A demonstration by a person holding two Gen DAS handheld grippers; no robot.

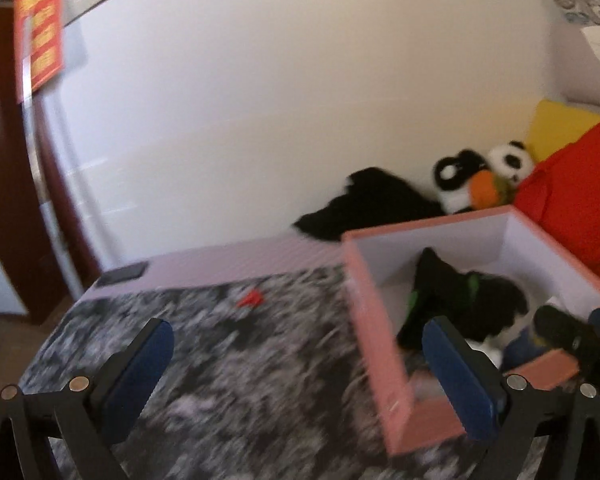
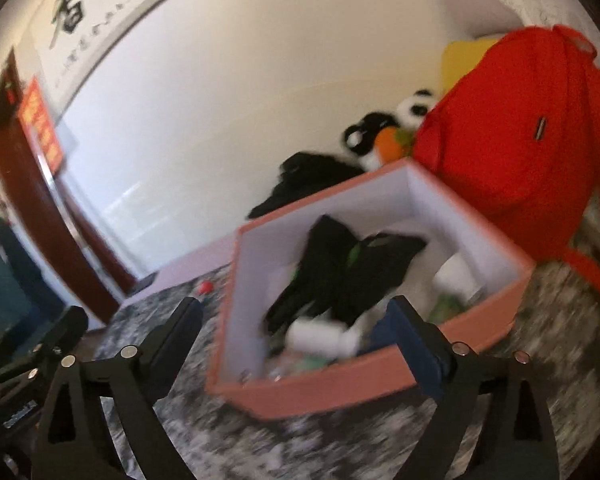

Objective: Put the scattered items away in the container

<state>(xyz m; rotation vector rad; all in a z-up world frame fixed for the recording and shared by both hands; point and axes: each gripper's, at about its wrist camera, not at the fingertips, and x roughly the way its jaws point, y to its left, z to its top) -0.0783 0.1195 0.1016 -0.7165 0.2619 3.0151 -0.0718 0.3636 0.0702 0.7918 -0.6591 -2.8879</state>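
No writing reads clearly: the red notice [image 2: 40, 124] and wall calligraphy [image 2: 70, 10] are blurred. Your pink box [image 2: 364, 376] sits on a grey mottled bed cover [image 1: 228, 364] by a white wall, its corner towards you, black cloth [image 2: 340, 276] inside. Both your left fingers [image 1: 300, 368] and right fingers [image 2: 296, 340] are spread, holding nothing.

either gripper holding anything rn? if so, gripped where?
Nothing held. Left gripper and right gripper both stand wide open, pads bare, in front of the pink box; the black garment lies inside it, untouched.
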